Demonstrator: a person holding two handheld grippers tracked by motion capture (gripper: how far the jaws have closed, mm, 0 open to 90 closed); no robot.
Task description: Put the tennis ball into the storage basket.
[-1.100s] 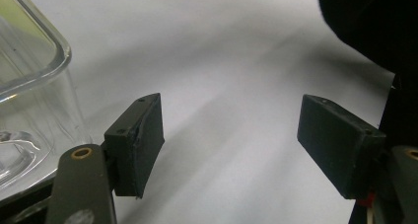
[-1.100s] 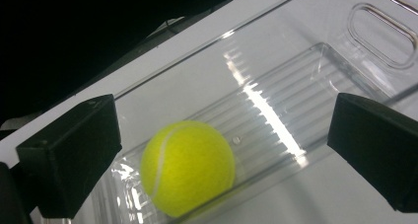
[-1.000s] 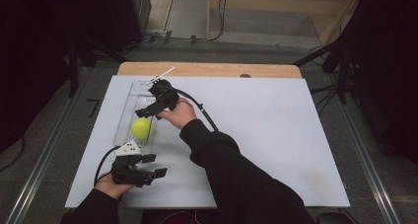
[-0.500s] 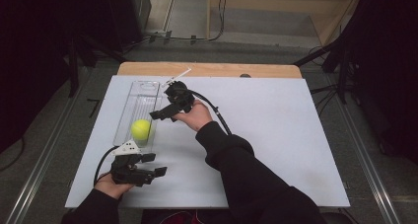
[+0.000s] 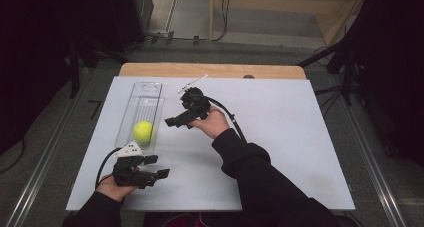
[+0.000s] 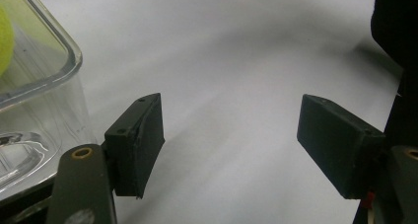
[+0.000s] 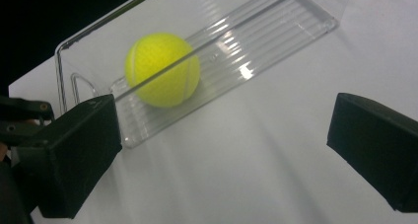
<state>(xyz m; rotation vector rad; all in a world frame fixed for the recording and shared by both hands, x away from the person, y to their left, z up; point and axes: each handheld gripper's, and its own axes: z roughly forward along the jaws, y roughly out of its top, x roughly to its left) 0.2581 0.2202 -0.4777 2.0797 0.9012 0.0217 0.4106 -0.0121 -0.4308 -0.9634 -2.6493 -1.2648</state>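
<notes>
A yellow tennis ball (image 5: pixel 143 130) (image 7: pixel 162 70) lies in the near end of a long clear plastic tray (image 5: pixel 142 94) (image 7: pixel 276 26) on the left of the white table. My right gripper (image 5: pixel 170 122) (image 7: pixel 222 155) hovers just right of the tray, open and empty, jaws pointing left toward the ball. My left gripper (image 5: pixel 157 173) (image 6: pixel 231 150) rests near the table's front left, just in front of the tray's near end, open with nothing between its jaws. In the left gripper view the tray's corner (image 6: pixel 44 86) and a sliver of the ball (image 6: pixel 5 36) appear at the left.
The white tabletop (image 5: pixel 280 127) stretches wide to the right of both hands. A wooden edge (image 5: pixel 210 69) runs along the back. Dark floor, cables and stands surround the table.
My right gripper has drawn back out of the tray, moving right and away from the ball, which stays in the tray. The left gripper has not moved.
</notes>
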